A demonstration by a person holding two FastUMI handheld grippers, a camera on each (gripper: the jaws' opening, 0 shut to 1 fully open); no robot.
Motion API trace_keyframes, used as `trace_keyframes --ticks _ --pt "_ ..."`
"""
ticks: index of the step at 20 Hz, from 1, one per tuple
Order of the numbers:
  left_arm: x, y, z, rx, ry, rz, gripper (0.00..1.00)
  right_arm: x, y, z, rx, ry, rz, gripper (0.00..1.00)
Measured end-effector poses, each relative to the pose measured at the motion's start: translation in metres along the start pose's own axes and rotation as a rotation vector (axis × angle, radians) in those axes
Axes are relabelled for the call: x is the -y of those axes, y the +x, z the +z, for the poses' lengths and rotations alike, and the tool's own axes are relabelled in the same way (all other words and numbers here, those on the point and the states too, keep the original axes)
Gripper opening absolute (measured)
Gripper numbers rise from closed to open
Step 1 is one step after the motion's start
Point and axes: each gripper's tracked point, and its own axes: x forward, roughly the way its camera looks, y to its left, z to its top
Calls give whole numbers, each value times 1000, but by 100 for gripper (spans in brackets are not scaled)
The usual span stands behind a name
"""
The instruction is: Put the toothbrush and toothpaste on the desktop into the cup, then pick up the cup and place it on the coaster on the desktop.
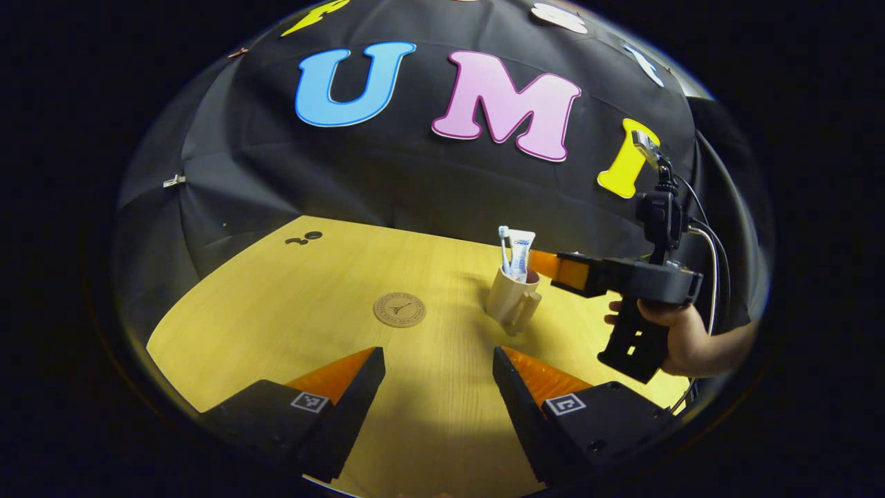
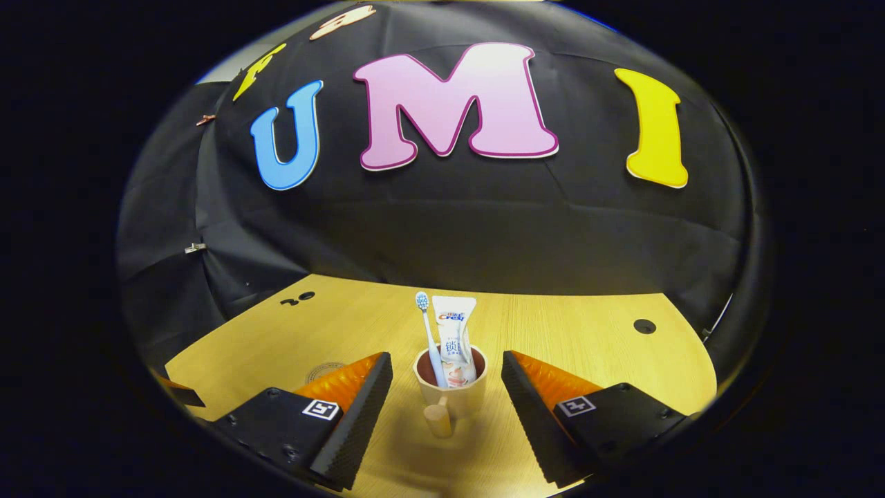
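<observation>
Black-bodied tongs (image 2: 446,408) carry square coded markers, ridged pads and screws; the other tongs (image 1: 437,387) match.

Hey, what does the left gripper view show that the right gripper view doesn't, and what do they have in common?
The left gripper view has the coaster in full on the desktop, plus a hand holding the right gripper beside the cup, and the left gripper with its fingers apart.

The right gripper view has the cup sitting between the right gripper's open fingers, not touching them, handle toward the camera, and a dark hole in the desktop.

Both show the toothbrush and toothpaste upright in the cup, off the coaster.
</observation>
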Motion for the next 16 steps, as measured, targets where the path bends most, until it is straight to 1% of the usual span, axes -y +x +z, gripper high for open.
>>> trace_keyframes --ticks 2,6,7,8,9,13,14,16 --pt "-16 -9 0 11 -13 35 98 0 3 -7 -76 -7 -18 97" --pt "-43 -23 -1 32 -44 98 98 -7 6 -29 -279 53 2 97" --pt "-48 -27 2 37 -51 107 98 -7 8 -34 -322 64 -9 97" --pt "-54 -30 5 43 -57 116 98 -8 8 -44 -396 68 -11 97" --pt "-59 -34 6 48 -61 121 98 -9 9 -48 -437 77 -15 97" --pt "-73 -50 1 43 -74 125 98 -24 19 -73 -613 124 14 98" --pt "-77 -55 -2 37 -75 126 98 -23 21 -76 -644 121 10 98" --pt "-87 -65 -10 21 -73 143 98 -20 34 -76 -659 92 -8 98"
